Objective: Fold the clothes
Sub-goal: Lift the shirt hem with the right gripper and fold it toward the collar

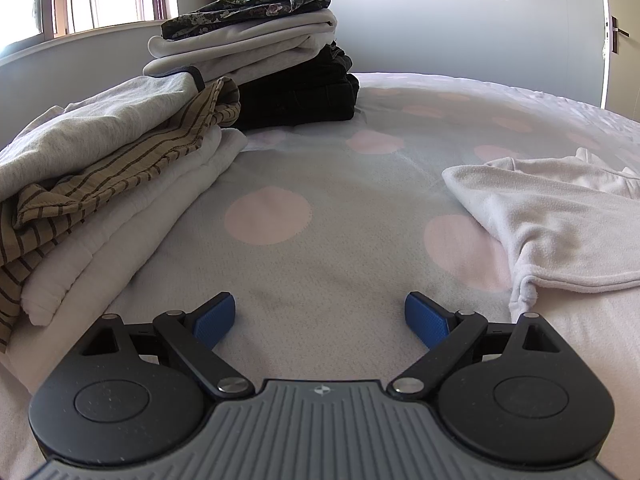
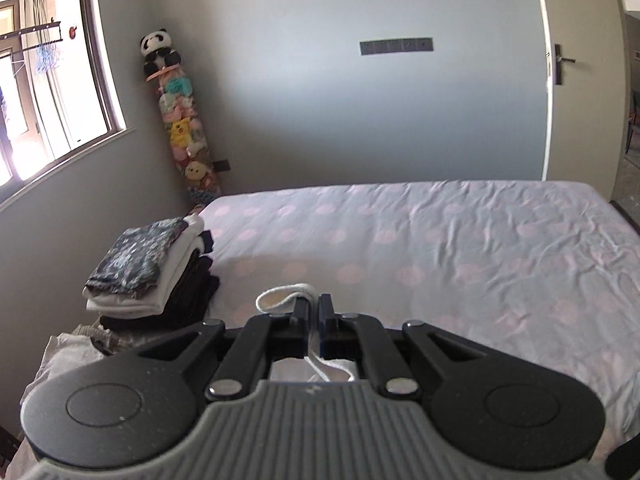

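Between the closed black jaws of the right gripper (image 2: pixel 314 312), low in the centre of the right wrist view, a fold of white fleecy cloth (image 2: pixel 286 295) was pinched, looping up just above the fingertips and trailing down behind them. No brand or writing could be read anywhere; only a small diamond mark sat on each grey ribbed gripper body.

At the bottom of the left wrist view, the left gripper (image 1: pixel 320 318) stood wide, its blue ribbed pads (image 1: pixel 214 316) well apart and holding nothing, just over the pale grey bedsheet with pink dots (image 1: pixel 268 220). At the right edge of that frame lay a white fleecy garment (image 1: pixel 552 232), soft and napped, creased, with one corner turned under toward the lower right.

Along the left side lay a loose heap of a grey knit top, an olive striped shirt and a white quilted piece (image 1: pixel 100 184). Behind it, at upper centre, rose a folded stack with dark floral fabric on top, light grey layers below and black clothes at the base (image 1: pixel 256 48); the right wrist view showed the same stack at its lower left.
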`<state>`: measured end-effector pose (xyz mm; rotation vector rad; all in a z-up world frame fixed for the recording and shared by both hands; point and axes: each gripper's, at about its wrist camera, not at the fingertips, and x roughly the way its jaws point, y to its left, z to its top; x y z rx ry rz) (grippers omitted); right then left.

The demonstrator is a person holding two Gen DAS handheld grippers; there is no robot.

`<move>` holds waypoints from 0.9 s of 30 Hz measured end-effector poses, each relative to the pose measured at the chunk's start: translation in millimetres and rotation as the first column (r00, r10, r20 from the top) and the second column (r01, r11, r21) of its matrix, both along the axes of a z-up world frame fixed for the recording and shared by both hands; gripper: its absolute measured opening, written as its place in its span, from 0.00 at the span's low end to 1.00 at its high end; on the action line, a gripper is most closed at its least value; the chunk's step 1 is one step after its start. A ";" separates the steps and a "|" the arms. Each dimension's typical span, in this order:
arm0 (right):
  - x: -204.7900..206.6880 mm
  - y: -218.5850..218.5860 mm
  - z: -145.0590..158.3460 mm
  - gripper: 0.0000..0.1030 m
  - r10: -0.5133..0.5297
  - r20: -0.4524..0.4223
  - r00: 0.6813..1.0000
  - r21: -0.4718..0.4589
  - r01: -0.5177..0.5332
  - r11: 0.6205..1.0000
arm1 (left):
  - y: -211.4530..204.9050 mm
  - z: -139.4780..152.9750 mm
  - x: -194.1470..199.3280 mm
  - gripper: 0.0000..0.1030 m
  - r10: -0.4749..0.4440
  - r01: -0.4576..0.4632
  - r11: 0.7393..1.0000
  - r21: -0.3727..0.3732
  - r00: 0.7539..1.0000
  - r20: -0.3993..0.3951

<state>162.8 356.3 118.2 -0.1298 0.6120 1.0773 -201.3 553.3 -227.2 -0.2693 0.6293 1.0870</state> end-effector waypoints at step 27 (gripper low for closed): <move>-49.9 105.6 -72.6 0.05 0.081 -0.083 0.993 -0.103 -0.090 0.991 | -1.2 -0.8 -1.0 1.00 0.000 0.000 1.000 0.004 1.000 0.004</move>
